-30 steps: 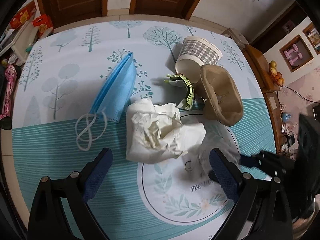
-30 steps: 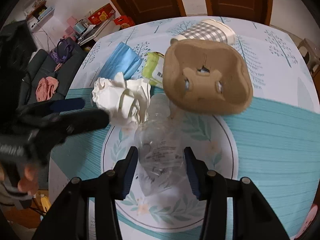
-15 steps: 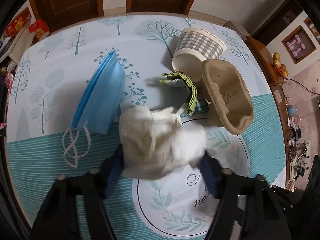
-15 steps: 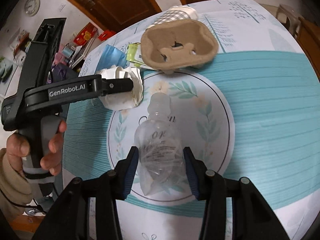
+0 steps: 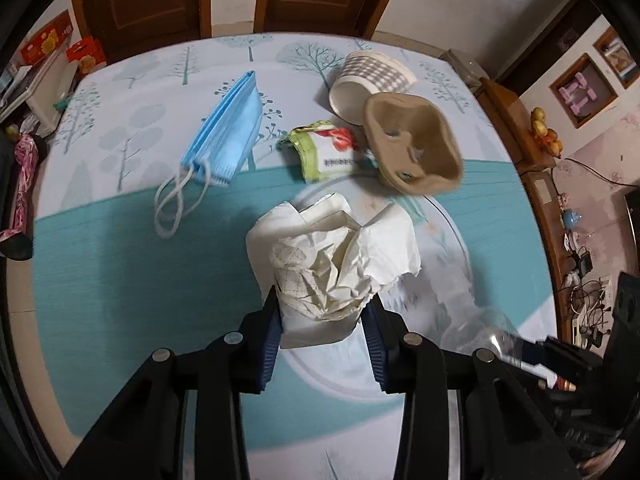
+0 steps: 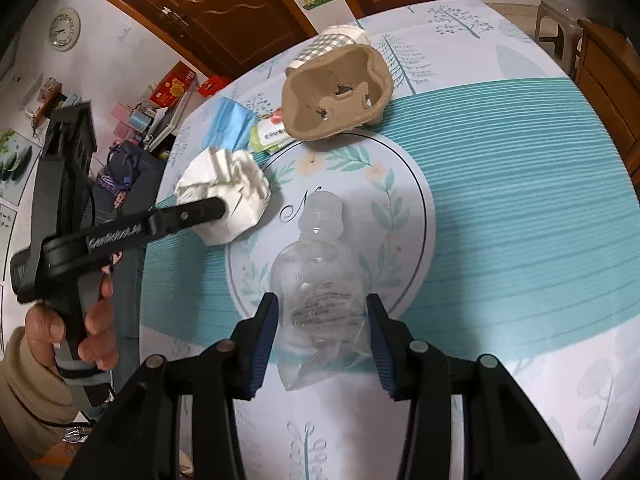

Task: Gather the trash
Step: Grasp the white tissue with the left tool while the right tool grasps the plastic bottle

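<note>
My left gripper [image 5: 322, 320] is shut on a crumpled white paper wad [image 5: 332, 256] and holds it above the table; the wad also shows in the right wrist view [image 6: 228, 192]. My right gripper [image 6: 320, 328] is shut on a crushed clear plastic bottle [image 6: 320, 280], held above the round leaf print. On the table lie a blue face mask [image 5: 226, 128], a green wet-wipe packet [image 5: 328, 152], a brown pulp cup carrier [image 5: 412, 148] and a checked paper cup [image 5: 368, 84] on its side.
The table [image 5: 120, 260] has a teal and tree-print cloth. Wooden doors stand behind it. Cluttered shelves and boxes sit to the left, a wooden cabinet [image 5: 536, 184] to the right. The person's hand [image 6: 80, 332] holds the left gripper's handle.
My left gripper closed on the paper wad and lifted it toward me. My right gripper, still holding the bottle, drew back and up from the carrier.
</note>
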Tool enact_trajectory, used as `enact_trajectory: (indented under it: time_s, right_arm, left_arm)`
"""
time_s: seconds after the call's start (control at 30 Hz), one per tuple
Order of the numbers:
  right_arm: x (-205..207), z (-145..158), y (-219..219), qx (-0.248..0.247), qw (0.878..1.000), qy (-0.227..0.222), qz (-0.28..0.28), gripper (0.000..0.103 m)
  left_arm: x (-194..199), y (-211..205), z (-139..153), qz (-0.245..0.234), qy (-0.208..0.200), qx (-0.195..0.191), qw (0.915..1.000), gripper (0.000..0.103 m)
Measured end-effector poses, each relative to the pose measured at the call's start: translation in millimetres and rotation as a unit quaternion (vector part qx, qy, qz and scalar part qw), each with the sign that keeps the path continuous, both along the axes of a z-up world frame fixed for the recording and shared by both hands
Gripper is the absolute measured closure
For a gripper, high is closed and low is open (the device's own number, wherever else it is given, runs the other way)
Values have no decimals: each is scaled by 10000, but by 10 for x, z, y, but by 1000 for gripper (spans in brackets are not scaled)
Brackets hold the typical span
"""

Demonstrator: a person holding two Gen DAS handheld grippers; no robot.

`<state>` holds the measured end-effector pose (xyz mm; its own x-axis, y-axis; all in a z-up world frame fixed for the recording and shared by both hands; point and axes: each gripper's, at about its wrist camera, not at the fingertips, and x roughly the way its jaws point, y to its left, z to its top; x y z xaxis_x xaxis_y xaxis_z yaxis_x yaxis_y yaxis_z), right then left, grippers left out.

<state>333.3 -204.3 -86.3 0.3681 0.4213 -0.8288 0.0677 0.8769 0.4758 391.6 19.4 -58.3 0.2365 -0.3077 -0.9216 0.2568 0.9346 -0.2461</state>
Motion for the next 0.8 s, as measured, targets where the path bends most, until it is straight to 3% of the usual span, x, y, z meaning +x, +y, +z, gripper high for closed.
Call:
enact_trajectory:
  time_s: [0.27,0.43,0.67,0.8]
  right_arm:
    - [-585,286,-20,139,9994,-285,106,59]
    - [-1115,456,-111,191,9986,-412,260,59]
    - [-1869,634,-177,204,9961,-509,688,59]
    - [-2222,615,-148,238,9941,-428,971,59]
  left_arm:
    - [-862,90,459,83,-241,-212,9995,67]
    - [-1609,54,696,169,-332,-376,9986,67]
    - [-2613,-52,900,345,-550,-521,9965,67]
    - [-3085,-82,874,398,-525,-580,9961,67]
